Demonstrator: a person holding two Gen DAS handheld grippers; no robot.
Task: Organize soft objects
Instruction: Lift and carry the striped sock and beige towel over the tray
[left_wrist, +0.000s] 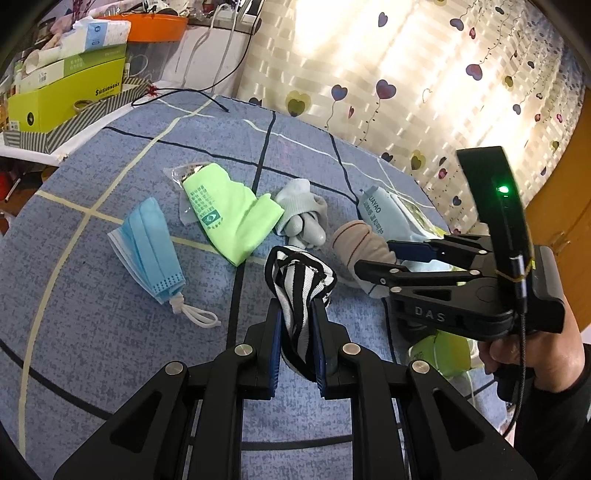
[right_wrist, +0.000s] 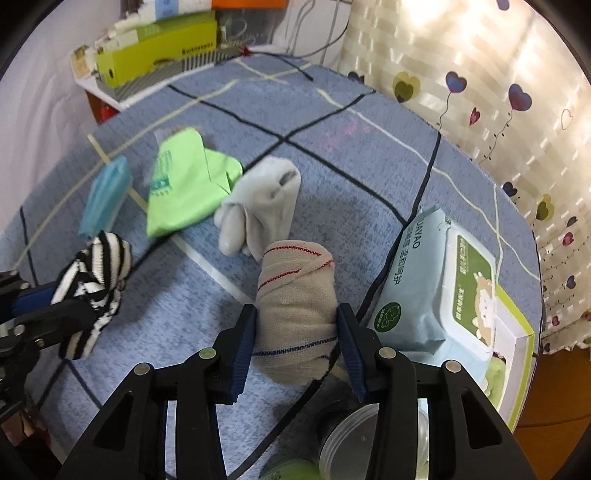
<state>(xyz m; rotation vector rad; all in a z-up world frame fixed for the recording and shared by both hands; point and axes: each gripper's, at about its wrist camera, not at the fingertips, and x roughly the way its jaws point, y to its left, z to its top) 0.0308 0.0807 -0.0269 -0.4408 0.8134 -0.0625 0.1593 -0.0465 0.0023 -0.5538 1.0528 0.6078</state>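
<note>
My left gripper (left_wrist: 295, 314) is shut on a black-and-white striped sock (left_wrist: 299, 284) and holds it above the blue checked cloth; the sock also shows at the left of the right wrist view (right_wrist: 92, 280). My right gripper (right_wrist: 297, 321) is shut on a beige rolled bandage (right_wrist: 295, 299) with red and blue stitch lines; the bandage shows in the left wrist view (left_wrist: 354, 243) beside the right gripper (left_wrist: 373, 258). On the cloth lie a blue face mask (left_wrist: 151, 247), a lime-green cloth (left_wrist: 225, 214) and a grey-white sock bundle (left_wrist: 303, 214).
A pale blue wet-wipes pack (right_wrist: 436, 291) lies at the right on a green-edged box (right_wrist: 517, 332). A clear jar (right_wrist: 354, 439) stands under the right gripper. Green boxes (left_wrist: 70, 92) and cables stand at the far left. A heart-print curtain (left_wrist: 406, 74) hangs behind the table edge.
</note>
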